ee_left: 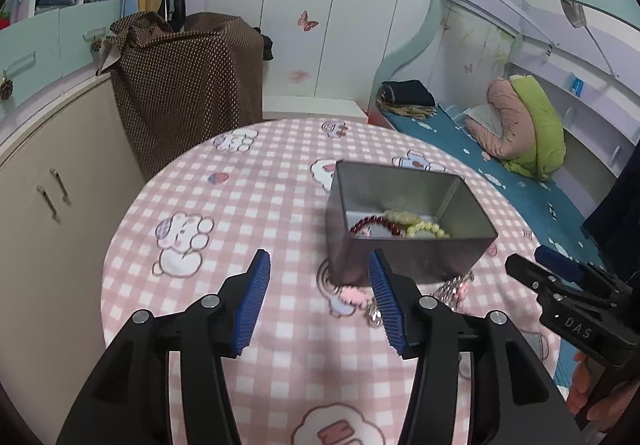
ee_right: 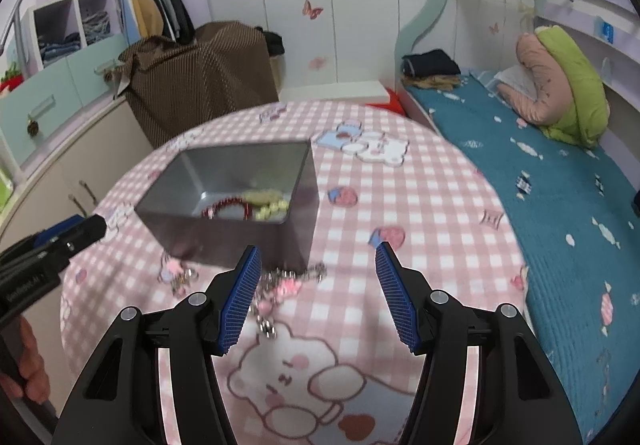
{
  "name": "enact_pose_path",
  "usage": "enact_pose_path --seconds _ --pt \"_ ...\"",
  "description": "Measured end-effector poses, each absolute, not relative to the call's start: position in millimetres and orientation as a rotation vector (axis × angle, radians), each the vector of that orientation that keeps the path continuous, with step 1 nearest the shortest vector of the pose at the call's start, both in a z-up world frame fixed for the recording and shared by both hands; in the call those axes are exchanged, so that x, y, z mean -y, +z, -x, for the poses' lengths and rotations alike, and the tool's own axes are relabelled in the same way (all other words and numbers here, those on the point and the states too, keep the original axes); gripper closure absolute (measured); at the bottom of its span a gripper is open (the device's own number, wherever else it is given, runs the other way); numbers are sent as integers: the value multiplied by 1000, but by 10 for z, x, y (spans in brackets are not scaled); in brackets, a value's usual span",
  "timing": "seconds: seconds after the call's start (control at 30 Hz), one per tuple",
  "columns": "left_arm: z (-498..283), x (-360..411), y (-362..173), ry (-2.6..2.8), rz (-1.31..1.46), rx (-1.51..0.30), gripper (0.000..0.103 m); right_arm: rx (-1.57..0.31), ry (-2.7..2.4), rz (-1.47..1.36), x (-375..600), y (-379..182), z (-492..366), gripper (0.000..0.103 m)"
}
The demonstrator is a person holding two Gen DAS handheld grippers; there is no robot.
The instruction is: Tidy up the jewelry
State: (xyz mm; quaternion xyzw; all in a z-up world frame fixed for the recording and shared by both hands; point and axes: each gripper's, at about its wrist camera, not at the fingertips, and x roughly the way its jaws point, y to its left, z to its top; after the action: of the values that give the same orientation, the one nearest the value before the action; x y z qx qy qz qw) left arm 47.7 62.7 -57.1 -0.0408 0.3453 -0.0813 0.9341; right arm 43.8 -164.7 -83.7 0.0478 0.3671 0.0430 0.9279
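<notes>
Metal rectangular tin [ee_left: 404,253], beaded bracelets [ee_left: 400,225] inside

matt metal tin [ee_left: 404,261], fleecy checked tablecloth [ee_left: 248,213]

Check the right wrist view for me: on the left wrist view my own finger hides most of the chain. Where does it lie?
Observer: The chain lies on the cloth, just in front of the tin and outside it.
Operator: Are the right tongs on it?
Observer: No. The right tongs hover open above it, gripping nothing.
Operator: Is it one piece?
Observer: Too blurred to tell. A separate-looking cluster lies near the tin's left corner.
</notes>
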Motion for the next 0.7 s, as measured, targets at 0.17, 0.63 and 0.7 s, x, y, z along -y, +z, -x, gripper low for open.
enact_pose_path --seconds 0.17,0.63,0.7 --pt "-410 -663 -692 -168 89 -727 43 -824 109 -86 1600 -1068 -398 45" --pt "-286 -670 -921 -185 92 -736 26 -870 201 18 1271 -1343 -328 54" --pt "-296 -666 -939 -189 97 -744 25 -865 206 40 1233 -1351 -330 58"
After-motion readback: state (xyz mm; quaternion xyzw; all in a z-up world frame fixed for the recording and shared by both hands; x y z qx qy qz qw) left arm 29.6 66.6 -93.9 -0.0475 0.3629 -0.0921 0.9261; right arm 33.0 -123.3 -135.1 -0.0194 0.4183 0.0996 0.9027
